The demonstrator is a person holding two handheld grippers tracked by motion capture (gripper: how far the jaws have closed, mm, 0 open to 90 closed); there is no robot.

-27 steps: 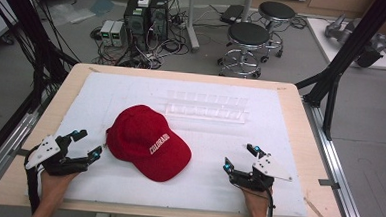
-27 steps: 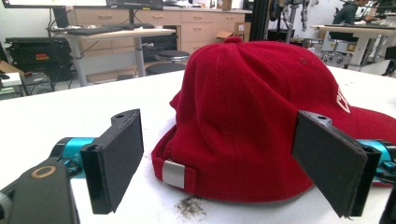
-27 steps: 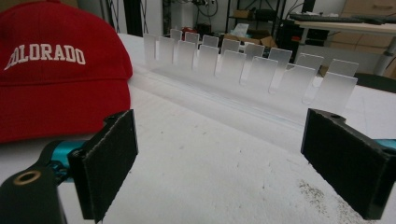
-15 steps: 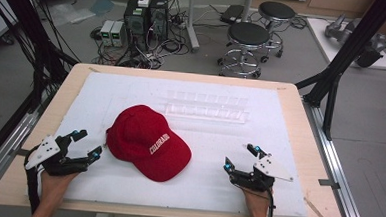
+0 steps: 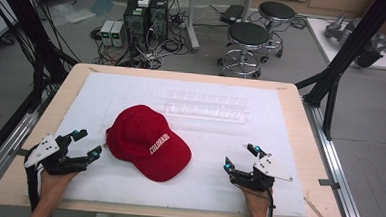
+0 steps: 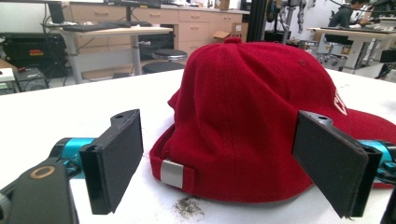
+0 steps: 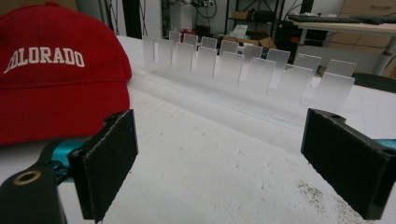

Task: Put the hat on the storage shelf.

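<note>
So the red cap (image 5: 148, 141) is sitting just ahead of the left gripper (image 5: 85, 144), whose jaws are gaping wide and holding nothing. The right gripper (image 5: 240, 157) is hanging wide open and empty too, facing the clear slotted rack (image 7: 252, 70), cap off to its left.

red cap (image 7: 56, 70), white "COLORADO" lettering across its front panel

On my feed, bg stuff: 2 black stools (image 5: 251, 36) on the floor past the table (image 5: 296, 125), PC towers (image 5: 147, 13) left of them w/ tangled cables (image 5: 138, 55), black frame strut (image 5: 341, 61) at right.
</note>
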